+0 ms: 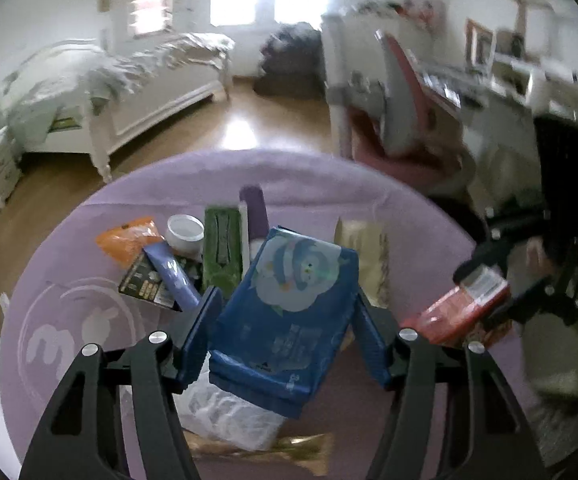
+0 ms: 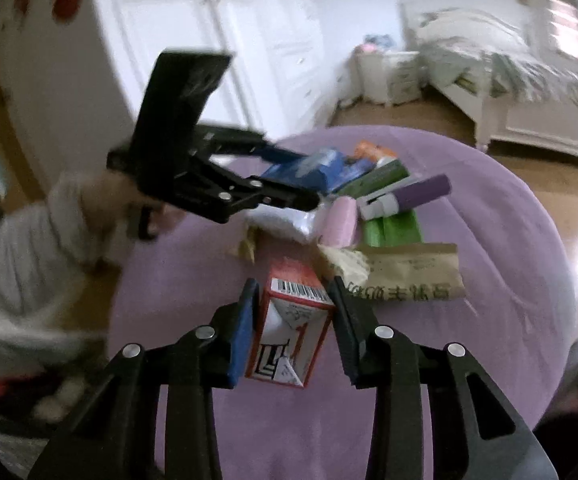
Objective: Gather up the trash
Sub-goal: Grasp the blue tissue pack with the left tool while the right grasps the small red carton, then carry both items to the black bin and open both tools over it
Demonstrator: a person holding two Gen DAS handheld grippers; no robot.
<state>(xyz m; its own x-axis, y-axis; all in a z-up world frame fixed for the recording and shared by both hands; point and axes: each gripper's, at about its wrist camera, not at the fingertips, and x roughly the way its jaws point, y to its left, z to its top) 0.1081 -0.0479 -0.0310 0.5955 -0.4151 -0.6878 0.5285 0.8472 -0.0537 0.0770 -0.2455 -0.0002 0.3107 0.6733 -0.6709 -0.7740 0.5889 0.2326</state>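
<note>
My left gripper [image 1: 285,300] is shut on a blue packet [image 1: 289,312] with a cartoon bird on it and holds it above the pile of trash on the round purple rug [image 1: 69,280]. My right gripper [image 2: 293,292] is shut on a red and white carton [image 2: 289,328] with a barcode. It also shows in the left wrist view [image 1: 461,308] at the right. The left gripper appears in the right wrist view [image 2: 289,184], with the blue packet [image 2: 309,168] in it.
On the rug lie an orange bag [image 1: 129,240], a white tub [image 1: 185,230], a green pack [image 1: 221,252], a purple tube [image 2: 421,194], a tan paper bag [image 2: 409,276], a pink roll [image 2: 341,220] and a clear wrapper [image 1: 225,416]. A white bed [image 1: 109,80] and a pink chair [image 1: 401,112] stand beyond.
</note>
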